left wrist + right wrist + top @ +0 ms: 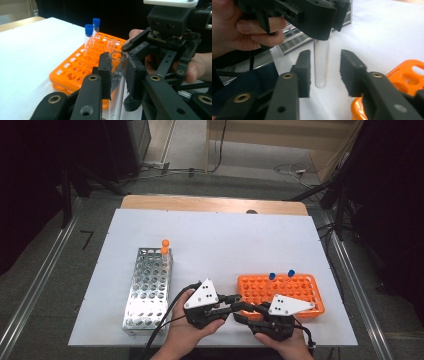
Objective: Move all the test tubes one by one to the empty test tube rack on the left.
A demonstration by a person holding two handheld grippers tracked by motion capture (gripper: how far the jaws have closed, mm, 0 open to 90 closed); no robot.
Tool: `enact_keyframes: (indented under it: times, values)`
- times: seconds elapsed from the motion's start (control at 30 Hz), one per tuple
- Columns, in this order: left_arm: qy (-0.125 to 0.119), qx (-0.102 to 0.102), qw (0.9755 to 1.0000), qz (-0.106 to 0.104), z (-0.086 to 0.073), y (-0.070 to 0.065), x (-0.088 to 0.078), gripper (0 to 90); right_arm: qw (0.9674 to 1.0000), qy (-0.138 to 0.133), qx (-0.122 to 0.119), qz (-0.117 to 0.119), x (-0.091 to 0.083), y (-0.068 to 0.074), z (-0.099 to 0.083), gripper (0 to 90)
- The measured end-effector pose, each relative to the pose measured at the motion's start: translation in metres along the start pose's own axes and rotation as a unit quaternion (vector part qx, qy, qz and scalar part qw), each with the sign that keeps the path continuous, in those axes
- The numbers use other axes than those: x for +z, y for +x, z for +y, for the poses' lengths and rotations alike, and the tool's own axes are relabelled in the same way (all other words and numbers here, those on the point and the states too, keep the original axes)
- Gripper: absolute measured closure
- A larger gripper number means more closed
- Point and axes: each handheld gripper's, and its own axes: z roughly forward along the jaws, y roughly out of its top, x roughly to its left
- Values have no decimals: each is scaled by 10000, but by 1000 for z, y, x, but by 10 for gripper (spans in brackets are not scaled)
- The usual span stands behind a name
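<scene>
While both hands are kept close together at the near edge of the white table [210,240], a clear test tube [117,82] is held upright by the left gripper [119,75], whose pads are pressed against the glass just below its open rim. No cap is seen on the tube, and some small dark print is carried on its wall, though it cannot be read. From the right gripper view, the tube's rounded lower end [321,67] is seen hanging between the pads of the right gripper [324,72], which are parted wider than the glass and are not touching it on either side; the left gripper's black pads are seen above, clamped on the upper part. In the high view the two grippers, left [227,301] and right [239,309], are met tip to tip just left of the near-left corner of the orange rack [305,292]; the tube itself is probably hidden there by the jaws. Two blue-capped tubes [90,37] are stood upright in the far rows of the orange rack, and one more uncapped tube [110,45] is seen standing in it behind the held one. A metal rack [149,290] is set well to the left, with two orange-capped tubes [165,246] placed at its far right corner.
</scene>
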Motion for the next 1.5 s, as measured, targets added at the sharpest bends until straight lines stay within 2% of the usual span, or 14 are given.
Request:
enact_keyframes:
  times: [0.2,0.5,0.6,0.73,0.8,0.97,1.2,1.4,1.5]
  values:
    - [-77,-63,9998,176,2,8,-11,766,9999,-30,-17,-102,-4,-3,0,436]
    - [-189,-163,9987,446,4,23,-27,766,9996,-230,-53,-141,-17,-7,6,239]
    - [-231,-196,9982,520,4,28,-33,766,9994,-261,-79,-235,-21,-7,9,114]
    - [-260,-238,9973,650,4,35,-40,766,9991,-329,-95,-262,-27,-8,12,29]
    - [-288,-245,9967,715,4,39,-44,766,9990,-366,-44,-264,-31,-10,14,0]
    - [-349,-287,9949,897,4,47,-54,766,9982,-475,98,-354,-42,-18,13,0]
    - [-459,-311,9909,1229,6,62,-71,766,9972,-482,193,-543,-53,-25,9,0]
    - [-624,-387,9846,1585,7,77,-89,767,9964,-433,288,-669,-60,-32,3,0]
    - [-684,-417,9806,1791,6,83,-97,767,9959,-440,340,-719,-63,-34,1,0]
